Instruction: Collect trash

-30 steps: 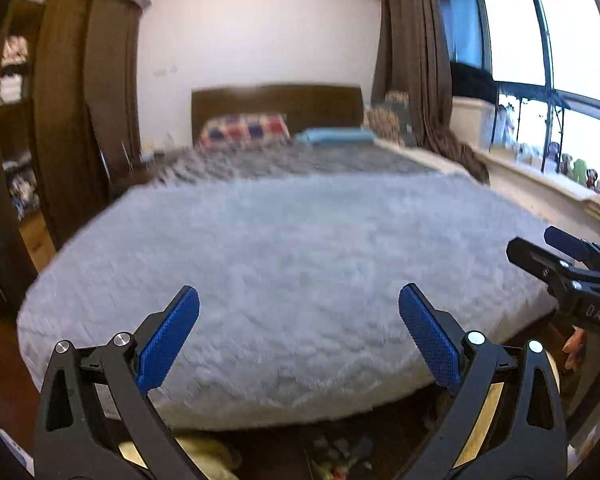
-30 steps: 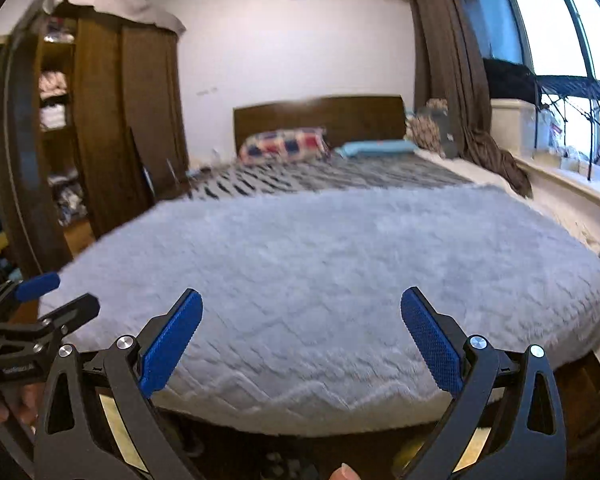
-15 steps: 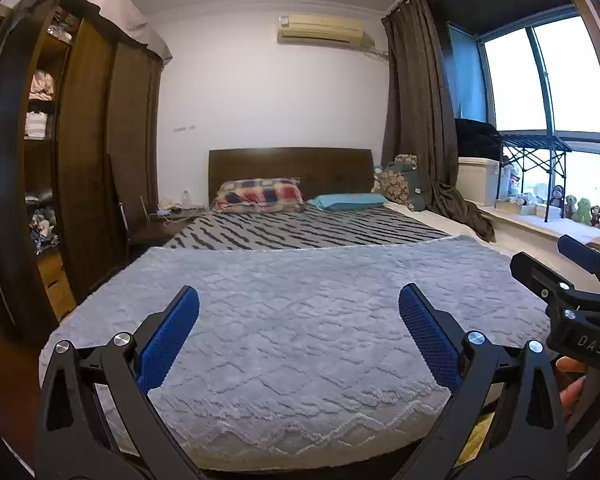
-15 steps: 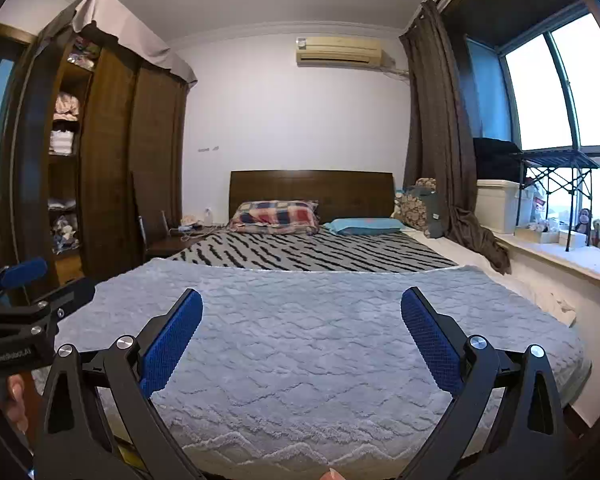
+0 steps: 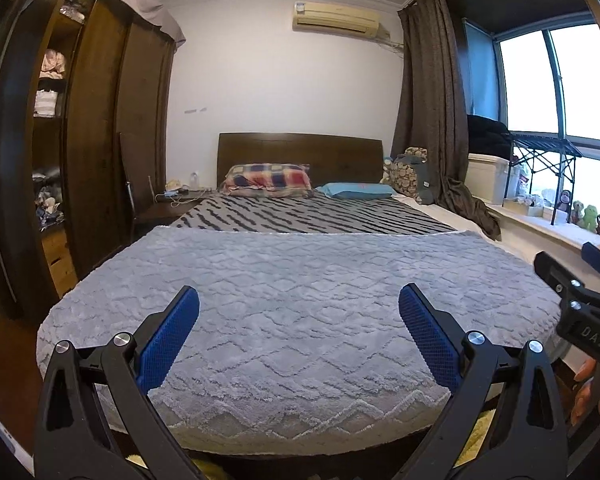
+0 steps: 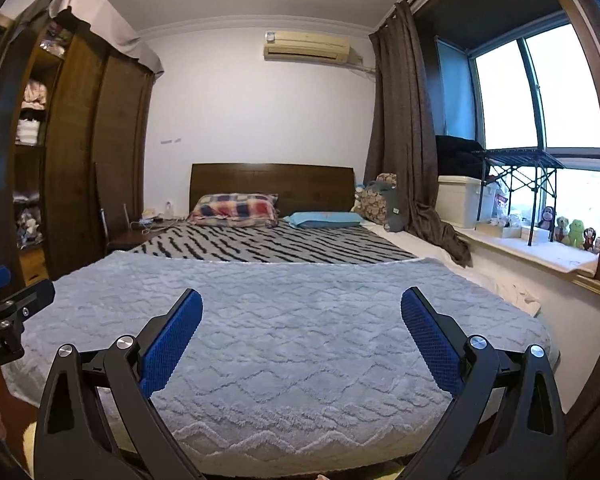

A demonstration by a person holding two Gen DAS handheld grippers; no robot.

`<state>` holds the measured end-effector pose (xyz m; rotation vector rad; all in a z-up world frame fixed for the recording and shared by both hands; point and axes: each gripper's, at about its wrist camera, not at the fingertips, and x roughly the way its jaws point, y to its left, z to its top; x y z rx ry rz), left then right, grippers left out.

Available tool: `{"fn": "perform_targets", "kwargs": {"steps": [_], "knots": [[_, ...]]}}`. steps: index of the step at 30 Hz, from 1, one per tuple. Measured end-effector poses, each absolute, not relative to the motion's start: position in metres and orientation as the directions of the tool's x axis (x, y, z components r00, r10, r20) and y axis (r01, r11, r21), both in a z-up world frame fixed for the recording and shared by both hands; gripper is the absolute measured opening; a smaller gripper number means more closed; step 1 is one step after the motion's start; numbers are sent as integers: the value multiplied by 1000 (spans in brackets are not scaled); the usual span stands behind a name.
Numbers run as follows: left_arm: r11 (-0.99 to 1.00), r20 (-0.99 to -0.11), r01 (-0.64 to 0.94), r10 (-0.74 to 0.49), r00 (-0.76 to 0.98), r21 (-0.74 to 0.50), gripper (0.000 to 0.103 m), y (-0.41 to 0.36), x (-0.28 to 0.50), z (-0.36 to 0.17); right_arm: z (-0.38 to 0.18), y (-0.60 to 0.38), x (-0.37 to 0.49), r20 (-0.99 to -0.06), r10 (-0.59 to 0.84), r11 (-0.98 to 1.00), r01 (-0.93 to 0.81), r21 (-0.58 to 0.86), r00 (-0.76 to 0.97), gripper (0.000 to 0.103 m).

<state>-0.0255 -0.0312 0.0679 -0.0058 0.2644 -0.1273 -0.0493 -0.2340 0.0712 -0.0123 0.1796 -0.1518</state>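
Grippers come first, low in both frames: our left gripper (image 5: 299,330) and our right gripper (image 6: 301,332) both stand spread wide with nothing between the blue pads (image 5: 167,340), held side by side at the foot of the bed. At the lower right edge of the left wrist view we see the right tool and the hand (image 5: 586,390) that carries it. Past the pads the grey blanket (image 5: 300,300) fills the middle of each frame, bare of any litter we can make out. At the very bottom of the left wrist view a yellowish patch (image 5: 478,428) shows under the bed's edge; whether it is trash we cannot tell. Beyond the blanket lie the striped cover (image 6: 268,244), the checked pillow (image 6: 236,209) and, at centre left, the nightstand (image 6: 150,226) with small pale clutter, too small to identify. So the trash itself is not plainly in view. We judge bedroom litter would likely be light, soft and crushable, best pinched gently across a raised fold.
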Motion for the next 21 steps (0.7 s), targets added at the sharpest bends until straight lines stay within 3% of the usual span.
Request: {"fn": "perform_targets", "kwargs": {"steps": [21], "knots": [[991,-227,136,-132,965,0,95,-35,-36,70,72,-233,-57,-142,-116,993,117,0,983,100]]}}
